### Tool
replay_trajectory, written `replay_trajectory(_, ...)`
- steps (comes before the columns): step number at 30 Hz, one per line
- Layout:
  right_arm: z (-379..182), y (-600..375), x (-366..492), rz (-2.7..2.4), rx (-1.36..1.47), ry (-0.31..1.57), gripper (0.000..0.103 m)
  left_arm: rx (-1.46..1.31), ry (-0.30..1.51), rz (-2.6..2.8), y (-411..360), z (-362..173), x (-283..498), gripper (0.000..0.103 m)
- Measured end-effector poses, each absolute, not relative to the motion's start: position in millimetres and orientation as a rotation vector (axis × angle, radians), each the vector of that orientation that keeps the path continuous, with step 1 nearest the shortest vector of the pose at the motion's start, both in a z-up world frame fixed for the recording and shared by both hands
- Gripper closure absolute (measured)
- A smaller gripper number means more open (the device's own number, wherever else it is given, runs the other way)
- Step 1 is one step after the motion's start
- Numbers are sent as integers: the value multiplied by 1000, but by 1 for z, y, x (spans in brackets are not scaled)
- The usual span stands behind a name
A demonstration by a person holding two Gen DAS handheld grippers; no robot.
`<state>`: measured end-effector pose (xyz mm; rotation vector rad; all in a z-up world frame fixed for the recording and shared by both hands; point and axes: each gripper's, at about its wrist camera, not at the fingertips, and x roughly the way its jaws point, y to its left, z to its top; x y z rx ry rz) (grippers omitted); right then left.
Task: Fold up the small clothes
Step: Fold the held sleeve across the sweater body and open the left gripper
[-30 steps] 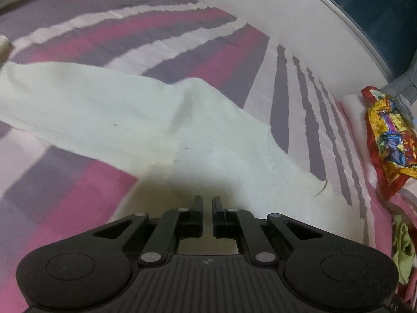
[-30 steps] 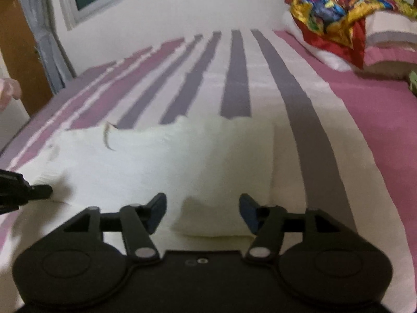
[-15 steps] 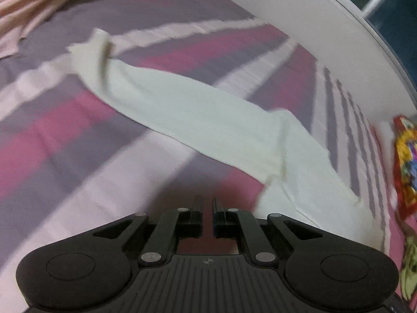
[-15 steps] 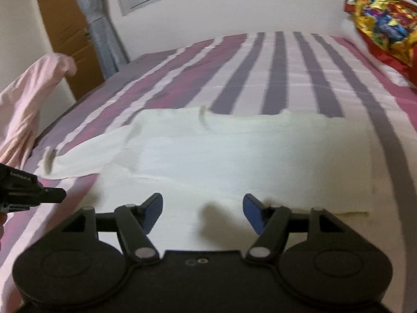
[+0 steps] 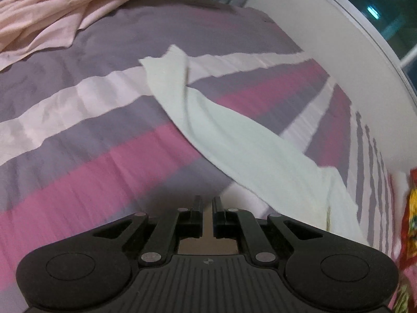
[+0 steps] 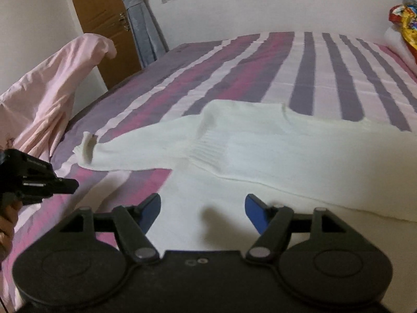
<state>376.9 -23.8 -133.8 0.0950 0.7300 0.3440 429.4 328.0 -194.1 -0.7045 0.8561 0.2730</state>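
A white knitted sweater [image 6: 286, 151] lies flat on the striped bed [image 6: 299, 65], its body to the right and one long sleeve [image 6: 125, 154] stretched to the left. The sleeve shows in the left wrist view [image 5: 234, 143] running diagonally, its cuff [image 5: 166, 62] far away. My left gripper [image 5: 207, 206] is shut and empty, hovering above the bedsheet just short of the sleeve; it also shows at the left edge of the right wrist view [image 6: 65, 185]. My right gripper [image 6: 203, 206] is open and empty, just in front of the sweater's near edge.
A pink garment [image 6: 49, 96] hangs at the bed's left side and shows in the left wrist view [image 5: 44, 13]. A red and yellow cloth [image 6: 404, 23] lies on pillows at the far right. A white wall, window and wooden door [image 6: 104, 26] stand behind the bed.
Both grippers have pulled back and swung left from the sweater. The left gripper, earlier over the sweater's body, is now off the cloth with the sleeve laid out sideways. The right stays open.
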Motion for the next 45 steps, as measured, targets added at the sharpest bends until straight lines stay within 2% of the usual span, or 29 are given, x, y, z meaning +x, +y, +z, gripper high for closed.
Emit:
replay_trajectory(4, -134, -4, 390, 365, 96, 726, 32, -796, 833, 290, 353, -204, 440, 99)
replay_trajectory(12, -139, 21, 403, 395, 61, 730, 32, -1156, 751, 288, 404, -242, 463, 99)
replay_trajectory(16, -144, 25, 407, 398, 47, 744, 31, -1230, 749, 282, 411, -258, 469, 99)
replay_trajectory(19, -148, 26, 410, 401, 48, 753, 31, -1183, 767, 290, 408, -259, 471, 96)
replay_trajectory(20, -149, 26, 411, 400, 51, 754, 31, -1117, 764, 298, 406, -253, 470, 83)
replay_trajectory(21, -150, 25, 411, 400, 56, 757, 31, -1056, 743, 309, 404, -246, 468, 64)
replay_trajectory(22, -151, 25, 412, 402, 65, 762, 31, -971, 694, 349, 399, -235, 463, 60)
replay_trajectory(26, -154, 25, 410, 407, 66, 767, 31, -877, 629, 352, 393, -219, 462, 63)
replay_trajectory(27, -154, 25, 409, 408, 68, 767, 31, -879, 613, 366, 392, -218, 461, 58)
replay_trajectory(28, -154, 25, 409, 408, 69, 768, 31, -886, 602, 383, 392, -219, 460, 44)
replay_trajectory(29, -154, 25, 409, 408, 70, 768, 31, -902, 620, 397, 394, -220, 461, 0)
replay_trajectory(35, -150, 26, 408, 411, 72, 755, 31, -977, 617, 329, 411, -239, 466, 2)
replay_trajectory(40, -151, 24, 410, 406, 74, 753, 31, -1098, 606, 288, 413, -253, 472, 24)
replay_trajectory(42, -151, 23, 411, 402, 77, 751, 31, -1117, 607, 274, 412, -259, 479, 44)
replay_trajectory(43, -152, 22, 411, 401, 77, 752, 31, -1134, 606, 271, 411, -262, 482, 50)
replay_trajectory(45, -153, 21, 413, 401, 82, 754, 31, -1171, 603, 280, 411, -271, 486, 76)
